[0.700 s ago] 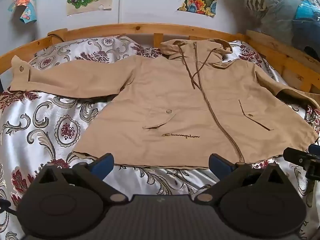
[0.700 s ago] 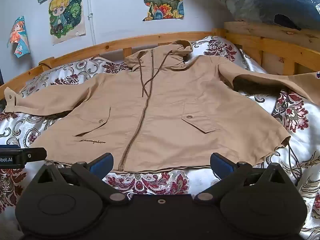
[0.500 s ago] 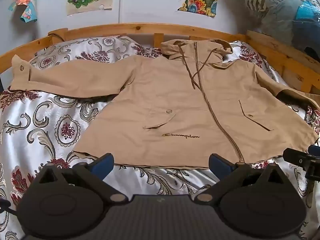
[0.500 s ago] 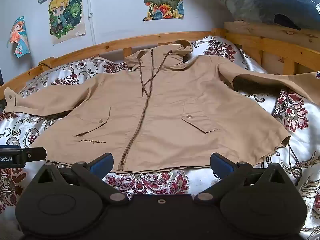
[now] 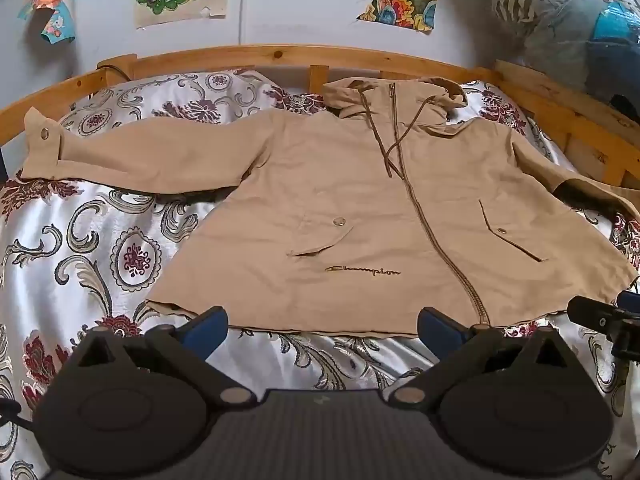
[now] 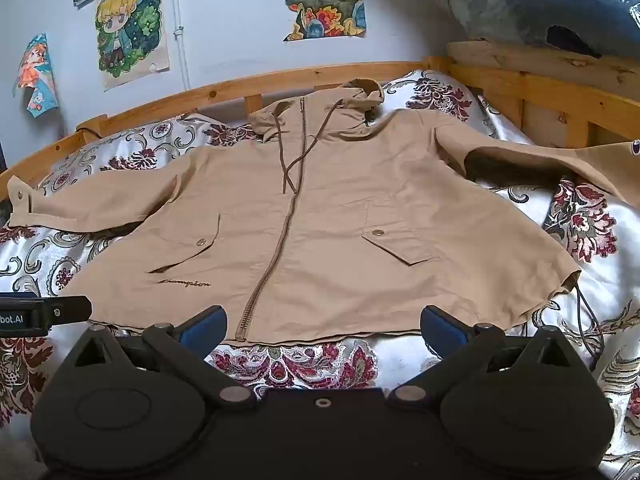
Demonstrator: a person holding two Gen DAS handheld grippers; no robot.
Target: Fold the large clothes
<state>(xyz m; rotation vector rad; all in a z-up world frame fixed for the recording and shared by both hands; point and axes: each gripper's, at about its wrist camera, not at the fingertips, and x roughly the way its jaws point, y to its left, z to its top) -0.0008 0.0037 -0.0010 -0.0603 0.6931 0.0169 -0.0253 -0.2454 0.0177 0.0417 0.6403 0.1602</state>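
— What are your jaws doing?

— Both my left gripper (image 5: 322, 322) and right gripper (image 6: 322, 322) are hanging released, grasping nothing, over the bed's (image 5: 80, 240) near edge.

— And the jacket (image 5: 360, 208)?

— It's lying flat beyond, hood towards the headboard (image 5: 280, 54). I'm judging each sleeve wants pinching at its cuff.

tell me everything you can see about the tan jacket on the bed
The tan jacket is a hooded, zip-front coat of thin woven-looking cloth, lying face up and unfolded on the floral bedspread. The zipper is closed, brown drawcords trail from the hood, two snap-flap pockets sit at the front, and "Champion" is stitched near the hem. Both sleeves are spread outward. Neither gripper touches it.
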